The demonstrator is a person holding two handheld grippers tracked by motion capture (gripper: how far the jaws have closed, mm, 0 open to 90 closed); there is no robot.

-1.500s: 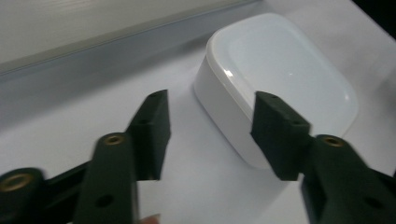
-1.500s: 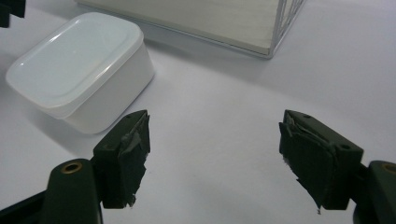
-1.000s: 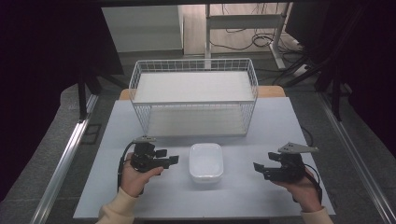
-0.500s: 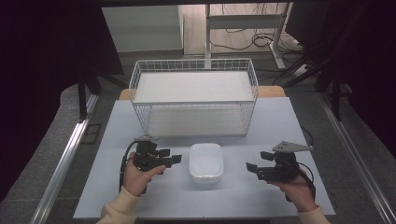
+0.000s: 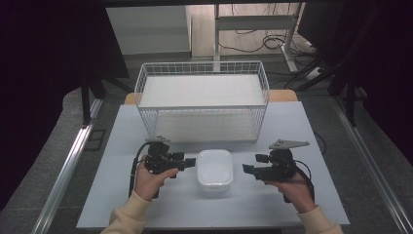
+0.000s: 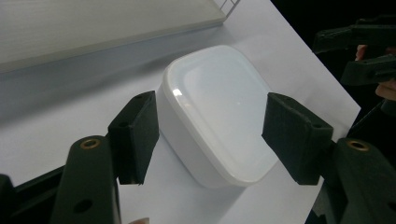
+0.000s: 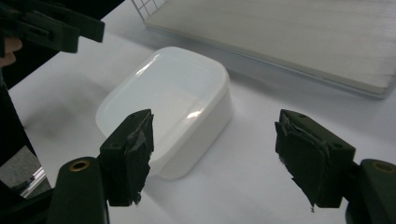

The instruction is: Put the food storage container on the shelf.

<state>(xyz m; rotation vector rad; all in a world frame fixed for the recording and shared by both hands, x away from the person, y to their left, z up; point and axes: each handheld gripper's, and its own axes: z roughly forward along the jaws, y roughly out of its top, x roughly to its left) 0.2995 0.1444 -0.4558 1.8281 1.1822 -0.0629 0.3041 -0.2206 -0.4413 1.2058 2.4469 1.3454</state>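
One white rounded-rectangular plastic container (image 5: 215, 169) with a smooth glossy top lies on the pale grey table top (image 5: 122, 141); every place below is given from this container. No brand, label or writing can be read on it or on anything else here.

There are two hand-held grippers, one on each side of the container. The left gripper (image 5: 190, 162) lies just beside the container's left side, its black jaws pointing toward it; in the left gripper view the left gripper (image 6: 210, 126) has its two jaws spread wide, the container between and beyond them, with neither pad pressing on it. The right gripper (image 5: 251, 165) is near the container's right side but apart from it; in the right gripper view the right gripper (image 7: 212, 149) also has its jaws parted and grasps nothing, the container lying ahead toward its left jaw.

One white wire-mesh basket (image 5: 202, 68) with two flat pale shelves stands behind the container, on the far part of the table. Two hands hold the grippers: the left hand (image 5: 151, 179) and the right hand (image 5: 292, 187), both nearer the table's front edge than the container, each with a cream sleeve.
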